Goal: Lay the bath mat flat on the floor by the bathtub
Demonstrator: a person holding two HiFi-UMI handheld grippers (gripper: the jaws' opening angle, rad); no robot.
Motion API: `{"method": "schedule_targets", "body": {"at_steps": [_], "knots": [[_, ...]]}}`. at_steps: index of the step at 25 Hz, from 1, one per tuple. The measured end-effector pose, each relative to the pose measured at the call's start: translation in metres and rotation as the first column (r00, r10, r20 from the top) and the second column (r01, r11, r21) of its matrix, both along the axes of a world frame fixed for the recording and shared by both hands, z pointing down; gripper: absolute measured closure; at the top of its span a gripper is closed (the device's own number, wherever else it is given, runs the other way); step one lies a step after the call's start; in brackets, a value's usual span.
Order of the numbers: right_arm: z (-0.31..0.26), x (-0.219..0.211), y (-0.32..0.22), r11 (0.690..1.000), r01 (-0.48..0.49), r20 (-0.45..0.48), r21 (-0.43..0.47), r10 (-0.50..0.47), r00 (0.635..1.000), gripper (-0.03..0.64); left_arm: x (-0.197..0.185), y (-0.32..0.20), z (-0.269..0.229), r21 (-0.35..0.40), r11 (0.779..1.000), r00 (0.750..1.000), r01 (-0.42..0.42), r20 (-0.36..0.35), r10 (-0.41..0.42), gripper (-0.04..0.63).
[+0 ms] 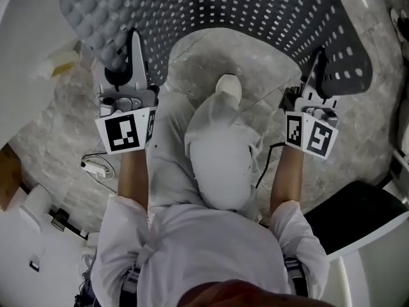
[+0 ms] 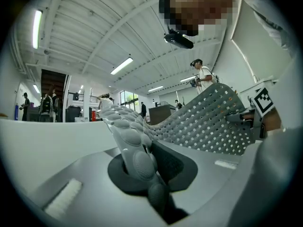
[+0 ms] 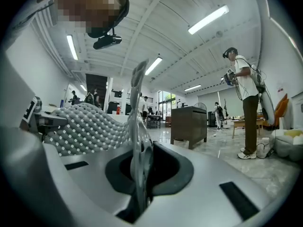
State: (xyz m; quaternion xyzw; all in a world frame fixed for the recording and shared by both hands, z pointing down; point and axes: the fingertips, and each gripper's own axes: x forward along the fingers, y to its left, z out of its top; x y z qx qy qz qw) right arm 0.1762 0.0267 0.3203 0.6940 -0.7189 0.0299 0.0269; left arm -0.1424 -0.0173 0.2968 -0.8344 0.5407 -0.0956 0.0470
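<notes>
Head view: the grey bath mat point(image 1: 255, 11) was up off the ground, hanging in a wide arc over the marble floor point(image 1: 64, 107). The left gripper point(image 1: 126, 59) had one end edge and the right gripper point(image 1: 317, 69) the other. The floor under the arc was bare stone, apart from the person's shoe point(image 1: 229, 88) between the two grippers. A white curved edge point(image 1: 19, 43) hemmed in the left side, a white plug with a cable point(image 1: 96, 167) lay on the floor low on the left, and a dark panel point(image 1: 358, 216) sat close on the right.

Left gripper view: the left gripper point(image 2: 142, 169) had its jaws pinched onto the bumpy edge of the mat point(image 2: 208, 122). The sheet with its holes swept off to the right, and a plain white surface point(image 2: 47, 136) filled the left side.

Right gripper view: the right gripper point(image 3: 139, 169) was clamped on the mat point(image 3: 85, 126) too. The edge showed as a thin upright strip between the jaws. Beyond it there was lots of shiny open floor point(image 3: 227, 150), a dark cabinet point(image 3: 188, 124) and someone standing point(image 3: 246, 103) well off to the right.
</notes>
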Motion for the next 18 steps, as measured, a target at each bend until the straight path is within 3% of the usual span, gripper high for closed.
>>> {"method": "schedule_targets", "body": {"at_steps": [4,10,18], "knots": [[0.001,0.001,-0.003,1.000,0.004,-0.014,-0.001,-0.004,1.000,0.603,-0.005,-0.004,0.008,-0.039,0.999,0.999,-0.010,-0.043,0.009,0.574],[0.028,0.000,-0.014,0.998,0.011,-0.025,-0.062,-0.013,1.000,0.603,-0.012,-0.020,0.038,-0.094,0.995,0.999,-0.033,-0.017,0.032,0.574],[0.089,0.009,-0.010,0.979,0.006,-0.051,-0.202,-0.016,0.999,0.603,0.004,-0.031,0.112,-0.261,0.962,0.996,-0.085,-0.026,0.081,0.572]]}}
